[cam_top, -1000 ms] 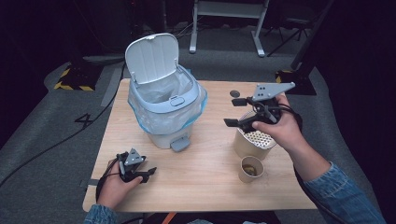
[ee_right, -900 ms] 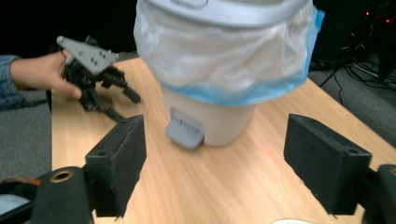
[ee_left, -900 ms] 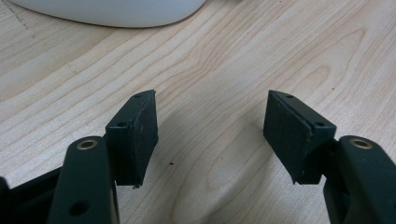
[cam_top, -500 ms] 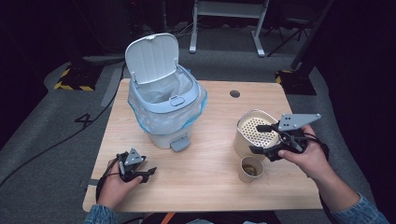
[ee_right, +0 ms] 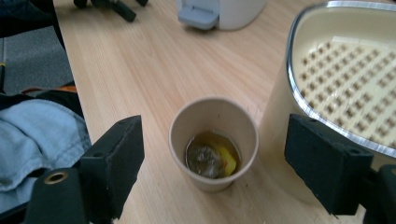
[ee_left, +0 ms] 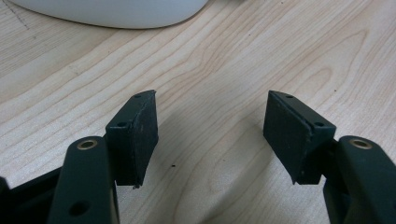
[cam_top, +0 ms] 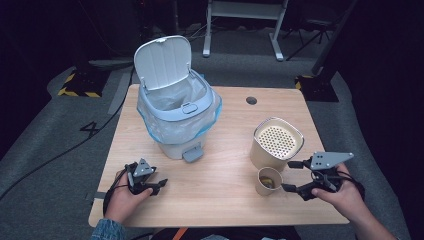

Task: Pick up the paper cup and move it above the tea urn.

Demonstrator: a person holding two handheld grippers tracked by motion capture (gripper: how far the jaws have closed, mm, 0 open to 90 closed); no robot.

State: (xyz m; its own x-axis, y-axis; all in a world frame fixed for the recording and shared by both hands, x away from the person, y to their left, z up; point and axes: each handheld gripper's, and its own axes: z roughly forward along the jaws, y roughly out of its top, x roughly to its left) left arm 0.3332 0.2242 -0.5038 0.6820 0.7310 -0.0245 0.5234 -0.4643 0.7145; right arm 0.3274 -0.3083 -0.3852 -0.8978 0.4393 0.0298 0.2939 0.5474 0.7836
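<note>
Two grippers sit at the desk's [cam_top: 225,125] near edge: the right gripper [cam_top: 295,176], jaws spread wide and gripping nothing, faces the paper cup [cam_top: 268,181] (a wet tea bag lies in its bottom) near the front right corner, just in front of the cream perforated-top container [cam_top: 277,145]. The left gripper [cam_top: 156,184], likewise wide open and empty, rests near the front left corner, the pedal bin [cam_top: 177,120] behind it.

My left gripper [ee_left: 212,135] holds its two black jaws wide apart above the pale wooden table [ee_left: 219,60], nothing between the pads. The white curved base of a bin [ee_left: 116,10] sits at the top edge.
</note>
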